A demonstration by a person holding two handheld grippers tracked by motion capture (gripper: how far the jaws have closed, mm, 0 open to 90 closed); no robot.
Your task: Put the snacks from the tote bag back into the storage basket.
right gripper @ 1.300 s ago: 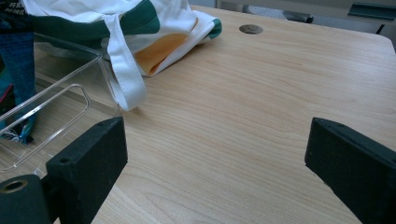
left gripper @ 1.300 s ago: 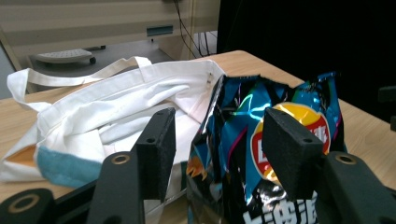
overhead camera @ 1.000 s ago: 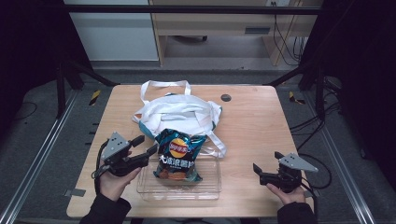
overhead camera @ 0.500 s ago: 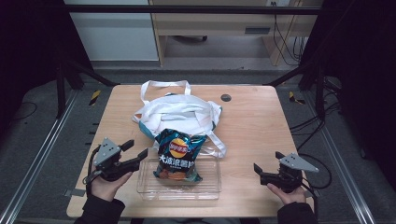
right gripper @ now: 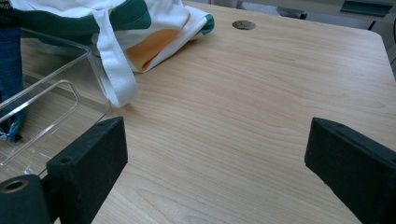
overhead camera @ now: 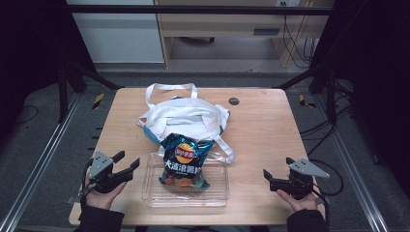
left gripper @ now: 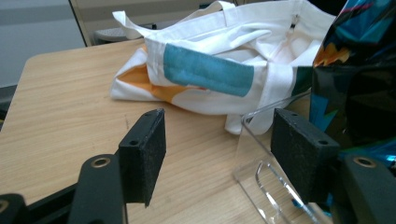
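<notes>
A blue bag of chips (overhead camera: 185, 159) stands tilted in a clear plastic tray (overhead camera: 217, 198) near the table's front edge, its top leaning on a white tote bag (overhead camera: 183, 116) behind it. My left gripper (overhead camera: 128, 161) is just left of the tray, open; its jaws have just been opening and nothing is between them. In the left gripper view, the left gripper (left gripper: 217, 121) frames the tray's corner (left gripper: 261, 116), with the chips (left gripper: 355, 84) at right and the tote (left gripper: 210, 70) beyond. My right gripper (overhead camera: 276, 168) rests open at the front right, over bare wood (right gripper: 217, 128).
The tote's strap (right gripper: 114, 70) trails onto the wood beside the tray (right gripper: 60, 70). A round cable hole (overhead camera: 234, 101) sits in the tabletop behind the tote. Bare wood lies to the right of the tray and along the left side. Dark floor surrounds the table.
My left gripper has drawn back from the chip bag's left side, moving left, toward the front edge and lower. The right gripper, bag, tray and tote have stayed put.
</notes>
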